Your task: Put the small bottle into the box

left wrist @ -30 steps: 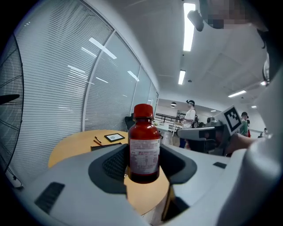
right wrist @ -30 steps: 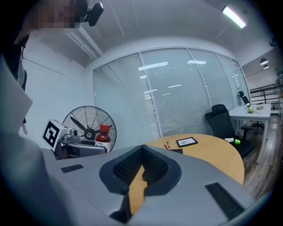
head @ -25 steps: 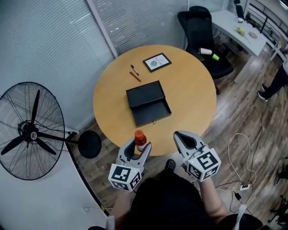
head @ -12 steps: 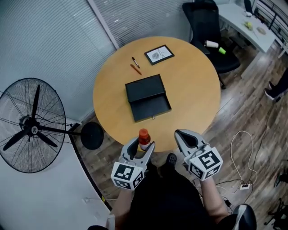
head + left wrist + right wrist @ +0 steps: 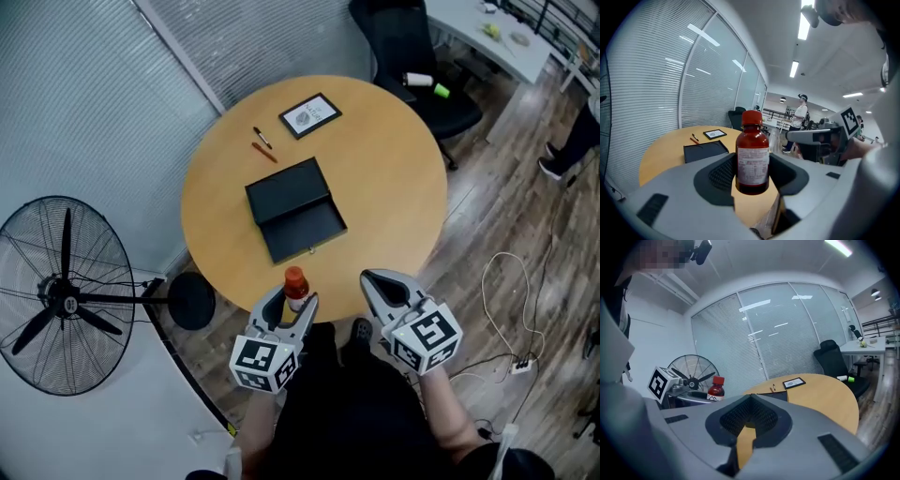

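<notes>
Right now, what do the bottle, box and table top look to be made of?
The small bottle: glossy, dark amber, see-through, so glass or plastic, cannot tell which. Its red cap looks plastic and its label looks like paper. The box: matte black with thin walls, maybe metal or card. The table: smooth tan wood-look top, probably laminate; no grain shows.

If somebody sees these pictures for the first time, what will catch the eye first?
First comes the small bottle with its red cap, upright and clamped in the left gripper by the near edge of the table. Next are the open black box in the middle of the round wooden table, and the big fan standing on the floor at the left.
</notes>
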`<state>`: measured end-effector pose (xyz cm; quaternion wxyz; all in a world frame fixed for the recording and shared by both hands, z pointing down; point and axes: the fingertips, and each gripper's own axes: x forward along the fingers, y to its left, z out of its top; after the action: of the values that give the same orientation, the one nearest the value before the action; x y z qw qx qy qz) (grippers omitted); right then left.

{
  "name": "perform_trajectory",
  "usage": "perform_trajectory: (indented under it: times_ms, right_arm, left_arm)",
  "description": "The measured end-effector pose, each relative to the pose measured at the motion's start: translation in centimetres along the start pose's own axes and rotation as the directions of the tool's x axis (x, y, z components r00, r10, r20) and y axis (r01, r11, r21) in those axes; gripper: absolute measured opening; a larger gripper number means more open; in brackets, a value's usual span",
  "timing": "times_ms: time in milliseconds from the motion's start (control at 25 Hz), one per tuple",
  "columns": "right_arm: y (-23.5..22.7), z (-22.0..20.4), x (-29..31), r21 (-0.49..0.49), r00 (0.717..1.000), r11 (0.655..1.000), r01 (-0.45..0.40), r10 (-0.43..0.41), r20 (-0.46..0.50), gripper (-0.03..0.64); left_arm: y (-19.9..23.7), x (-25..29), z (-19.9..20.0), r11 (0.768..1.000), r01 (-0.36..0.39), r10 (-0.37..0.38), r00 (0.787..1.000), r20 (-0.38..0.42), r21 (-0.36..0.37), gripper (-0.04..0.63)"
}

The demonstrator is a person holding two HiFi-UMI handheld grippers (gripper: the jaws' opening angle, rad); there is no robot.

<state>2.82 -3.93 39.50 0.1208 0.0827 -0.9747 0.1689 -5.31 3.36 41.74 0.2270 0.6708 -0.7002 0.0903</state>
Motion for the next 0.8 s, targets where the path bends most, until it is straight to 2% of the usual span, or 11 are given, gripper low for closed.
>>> perform_trajectory:
  times_ms: [160, 320, 800]
  right_arm:
    - [-0.9, 1.3, 0.4, -0.006, 0.998, 0.998, 0.063, -0.063, 0.011, 0.009]
    - [-1.8, 2.1, 1.3, -0.002, 0.992, 0.992, 0.128, -0.128, 0.013, 0.009]
    - [-2.9, 1.5, 5.7, 0.035, 0.959, 0.959, 0.282, -0.281, -0.024, 0.009]
  left_arm:
    - [1.1, 2.1, 1.2, 0.998, 0.061, -0.061, 0.998, -0.006, 0.006, 0.21]
    - [2.6, 4.5, 1.8, 0.992, 0.125, -0.124, 0.991, -0.049, 0.018, 0.212]
    - [7.8, 10.3, 1.4, 0.959, 0.28, -0.274, 0.951, -0.144, 0.028, 0.212]
